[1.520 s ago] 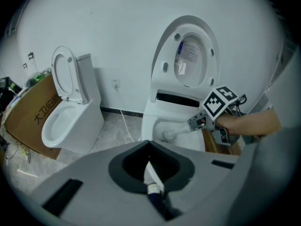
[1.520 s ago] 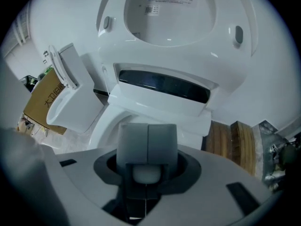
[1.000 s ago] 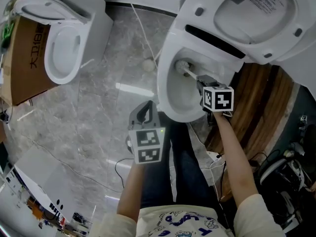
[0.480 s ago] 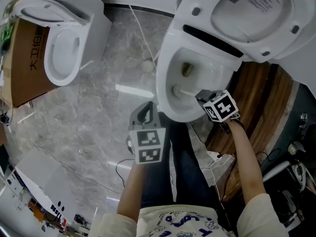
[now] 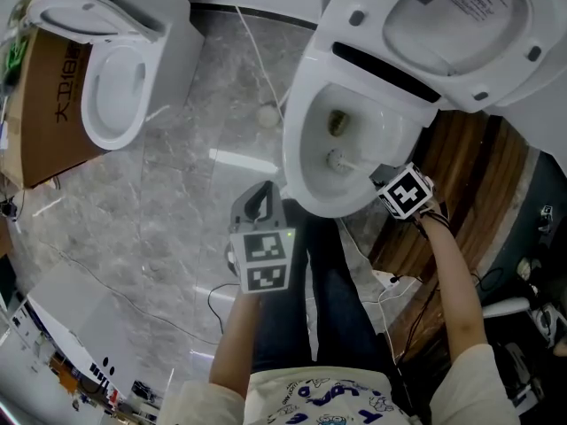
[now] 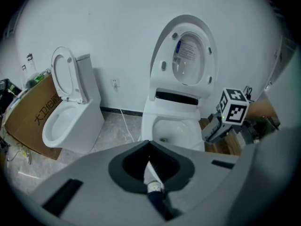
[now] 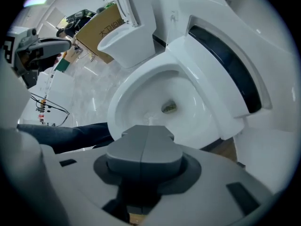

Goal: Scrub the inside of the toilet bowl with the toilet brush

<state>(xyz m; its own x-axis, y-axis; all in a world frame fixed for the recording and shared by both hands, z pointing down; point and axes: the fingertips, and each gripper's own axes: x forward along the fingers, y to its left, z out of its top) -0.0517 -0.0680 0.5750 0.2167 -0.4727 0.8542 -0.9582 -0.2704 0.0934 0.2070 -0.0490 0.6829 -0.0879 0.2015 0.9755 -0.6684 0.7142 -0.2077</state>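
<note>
Right gripper [image 5: 381, 178] clenched on toilet brush [image 5: 336, 159] inside toilet bowl [image 5: 292, 165]; left gripper [image 5: 259, 204] apparently closed, empty.

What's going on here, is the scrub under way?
Yes, it looks under way. The person's right gripper is shut on the handle of a white toilet brush. The brush head is down inside the white ceramic toilet bowl, on the near side of the drain. The white plastic lid is raised. The left gripper hangs over the grey marbled floor beside the bowl, with its jaws together, and takes no part.
</note>
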